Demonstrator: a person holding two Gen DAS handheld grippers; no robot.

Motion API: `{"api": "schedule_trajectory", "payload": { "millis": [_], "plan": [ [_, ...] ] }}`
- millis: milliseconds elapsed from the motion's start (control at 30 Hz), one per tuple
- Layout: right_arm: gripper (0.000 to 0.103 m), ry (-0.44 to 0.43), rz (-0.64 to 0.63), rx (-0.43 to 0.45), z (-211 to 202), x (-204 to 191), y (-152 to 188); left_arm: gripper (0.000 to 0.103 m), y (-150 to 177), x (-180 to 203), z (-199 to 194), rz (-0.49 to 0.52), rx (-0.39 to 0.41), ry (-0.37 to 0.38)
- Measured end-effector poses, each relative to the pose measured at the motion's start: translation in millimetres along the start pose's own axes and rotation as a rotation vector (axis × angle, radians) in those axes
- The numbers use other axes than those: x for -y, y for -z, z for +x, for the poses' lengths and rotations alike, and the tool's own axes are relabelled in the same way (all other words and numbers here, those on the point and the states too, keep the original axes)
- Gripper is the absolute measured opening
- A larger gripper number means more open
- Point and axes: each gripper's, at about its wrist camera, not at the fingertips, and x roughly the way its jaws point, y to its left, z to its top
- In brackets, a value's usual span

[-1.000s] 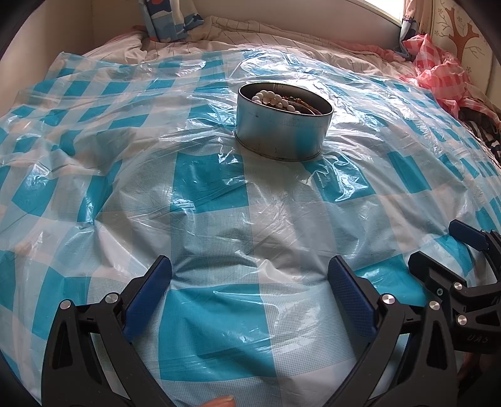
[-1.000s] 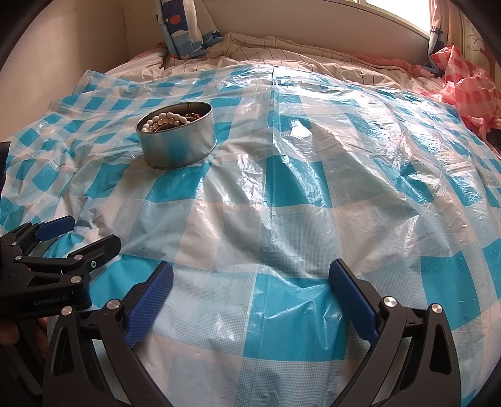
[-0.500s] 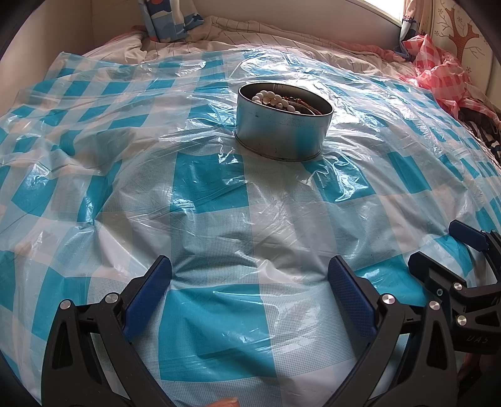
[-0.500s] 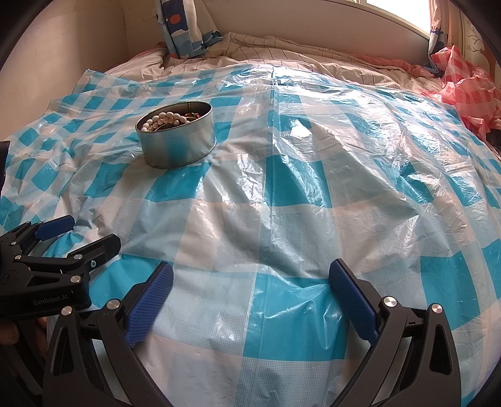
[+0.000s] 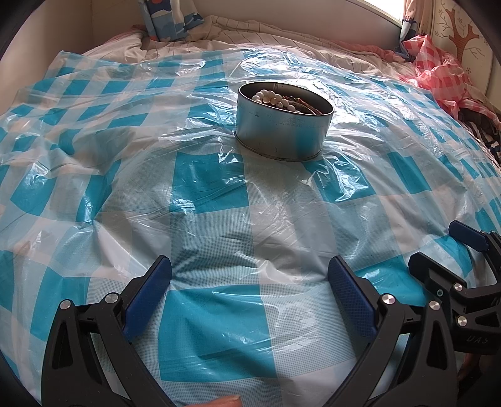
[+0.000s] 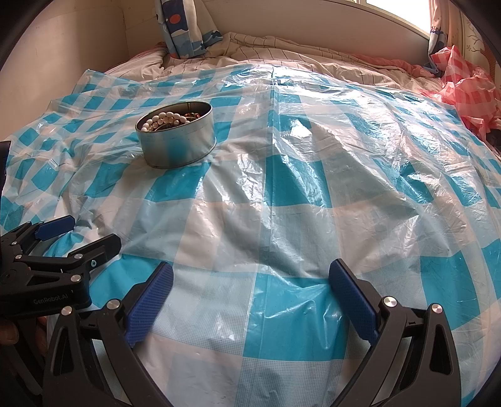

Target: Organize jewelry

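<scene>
A round metal tin stands on the blue-and-white checked plastic sheet over the bed. It holds a white bead bracelet and darker brown jewelry. The tin also shows in the right wrist view, with the white beads inside. My left gripper is open and empty, low over the sheet, well short of the tin. My right gripper is open and empty, to the right of the left one. Each gripper shows in the other's view: the right one and the left one.
A patterned blue pillow and striped bedding lie at the back by the wall. A crumpled red-and-white checked plastic sheet lies at the far right edge of the bed. The sheet is wrinkled and bulges in the middle.
</scene>
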Motion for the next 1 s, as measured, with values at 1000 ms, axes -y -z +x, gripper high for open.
{"api": "schedule_trajectory", "payload": {
  "millis": [1000],
  "plan": [
    [0.096, 0.002, 0.004, 0.015, -4.3, 1.8, 0.5, 0.096, 2.9, 2.0, -0.1, 0.006, 0.015, -0.007]
  ]
}}
